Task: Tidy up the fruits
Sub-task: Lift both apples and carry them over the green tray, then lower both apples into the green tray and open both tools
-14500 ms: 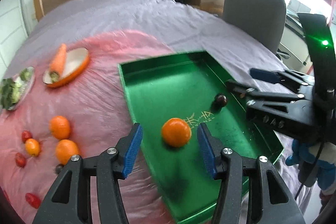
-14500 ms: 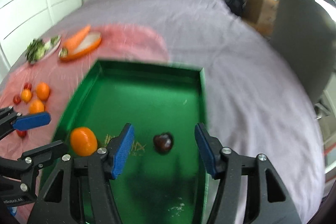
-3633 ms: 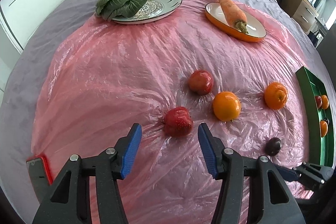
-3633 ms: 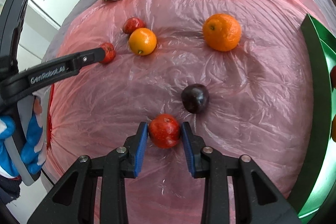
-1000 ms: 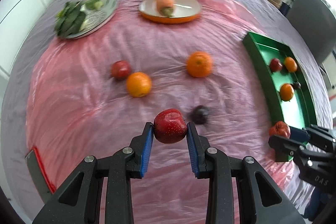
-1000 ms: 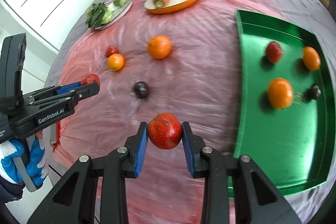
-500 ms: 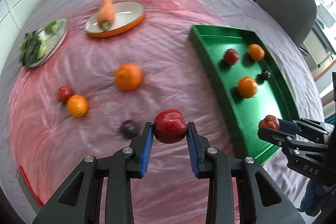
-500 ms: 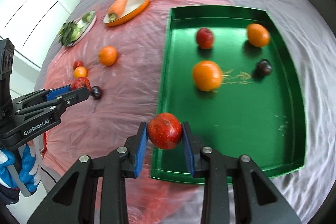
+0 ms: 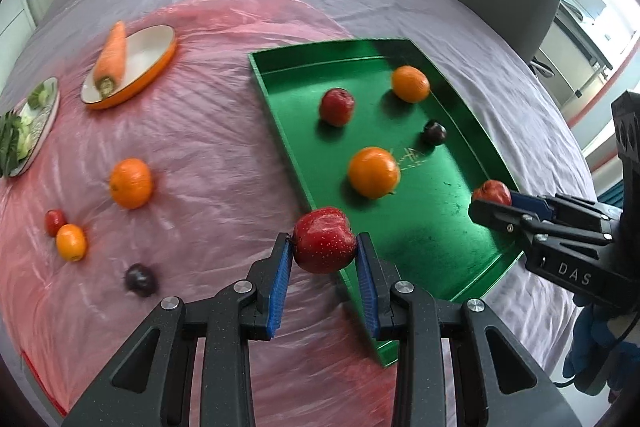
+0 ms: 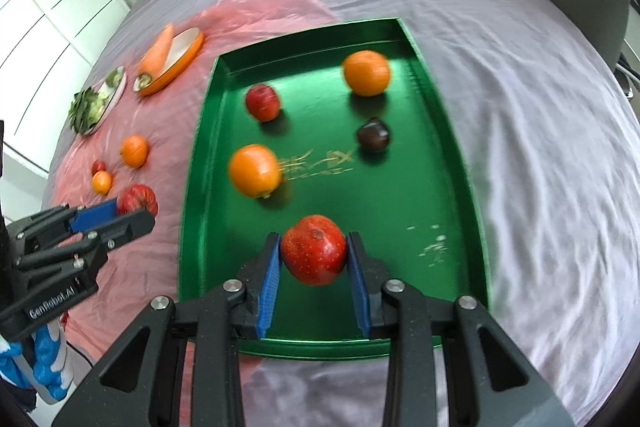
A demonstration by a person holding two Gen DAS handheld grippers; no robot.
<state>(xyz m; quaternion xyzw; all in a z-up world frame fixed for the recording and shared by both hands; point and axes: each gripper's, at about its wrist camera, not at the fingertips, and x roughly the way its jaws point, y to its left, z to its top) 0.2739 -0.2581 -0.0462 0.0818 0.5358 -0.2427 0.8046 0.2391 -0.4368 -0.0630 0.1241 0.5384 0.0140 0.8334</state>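
Nearest, each claw squeezes a red apple tight so it cannot drop. The left claw (image 9: 324,259) holds its apple (image 9: 324,241) over the near edge of the green tray (image 9: 280,115). The right claw (image 10: 312,263) holds its apple (image 10: 313,249) above the tray's near end, likely to set it down there. Farther in the tray lie two oranges, a red apple and a dark plum (image 10: 373,135). Left on the pink sheet (image 9: 200,163) wait an orange (image 9: 131,183), smaller fruits and another plum (image 9: 140,279). Beyond sits a carrot (image 9: 111,57) on its plate.
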